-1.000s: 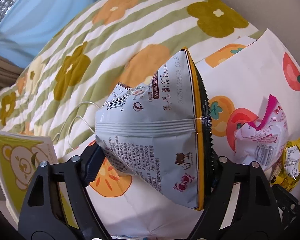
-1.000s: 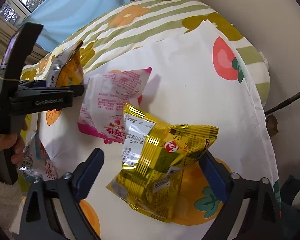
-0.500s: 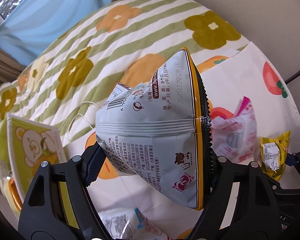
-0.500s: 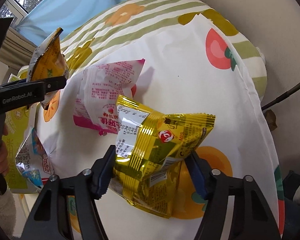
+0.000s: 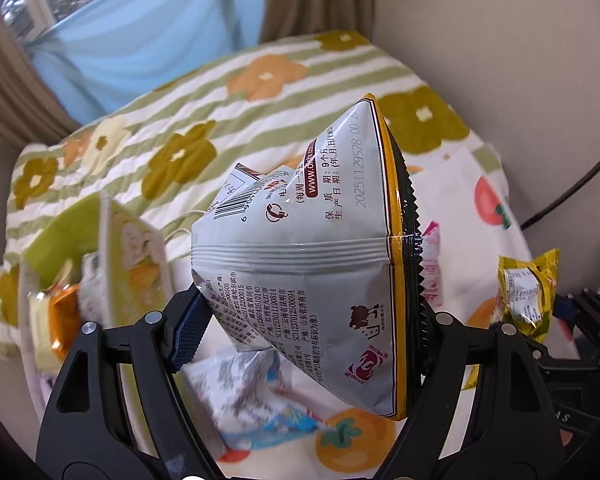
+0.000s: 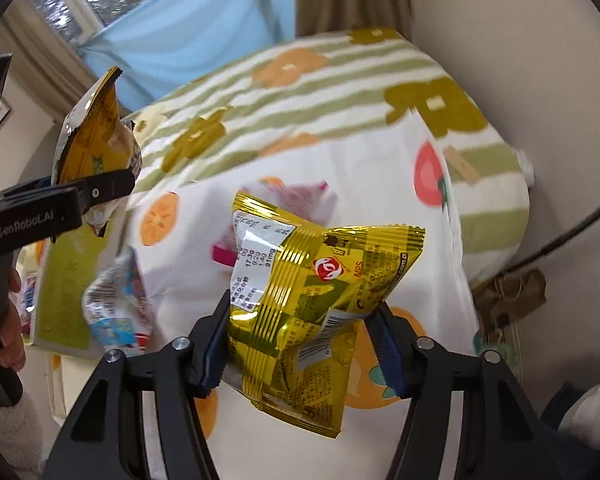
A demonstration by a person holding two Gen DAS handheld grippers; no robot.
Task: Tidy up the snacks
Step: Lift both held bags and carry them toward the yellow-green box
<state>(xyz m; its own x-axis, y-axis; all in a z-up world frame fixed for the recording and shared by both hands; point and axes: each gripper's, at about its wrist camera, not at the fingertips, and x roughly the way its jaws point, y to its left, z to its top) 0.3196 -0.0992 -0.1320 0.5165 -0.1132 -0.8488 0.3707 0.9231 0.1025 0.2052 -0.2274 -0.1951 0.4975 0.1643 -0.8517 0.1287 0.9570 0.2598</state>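
My left gripper [image 5: 304, 332] is shut on a silver-grey snack bag with a yellow edge [image 5: 312, 264] and holds it in the air; the bag also shows in the right wrist view [image 6: 96, 148]. My right gripper [image 6: 300, 348] is shut on a gold snack packet [image 6: 312, 304], lifted above the fruit-print cloth [image 6: 340, 176]; the packet shows in the left wrist view [image 5: 528, 292]. A pink packet [image 6: 300, 196] lies on the cloth behind the gold one. A blue-and-white packet [image 5: 256, 392] lies below my left gripper. A green bear-print box [image 5: 116, 248] with snacks inside stands at the left.
The cloth lies on a green-striped flowered quilt [image 5: 220, 120]. A wall [image 6: 520, 40] and a black cable [image 6: 572, 228] are on the right. A window with a blue curtain [image 5: 140, 48] is at the back. A white cord [image 5: 180, 236] lies on the quilt.
My right gripper has shut on the gold packet and lifted it off the cloth. My left gripper has risen and swung left with its bag, bringing the green box and blue packet into view.
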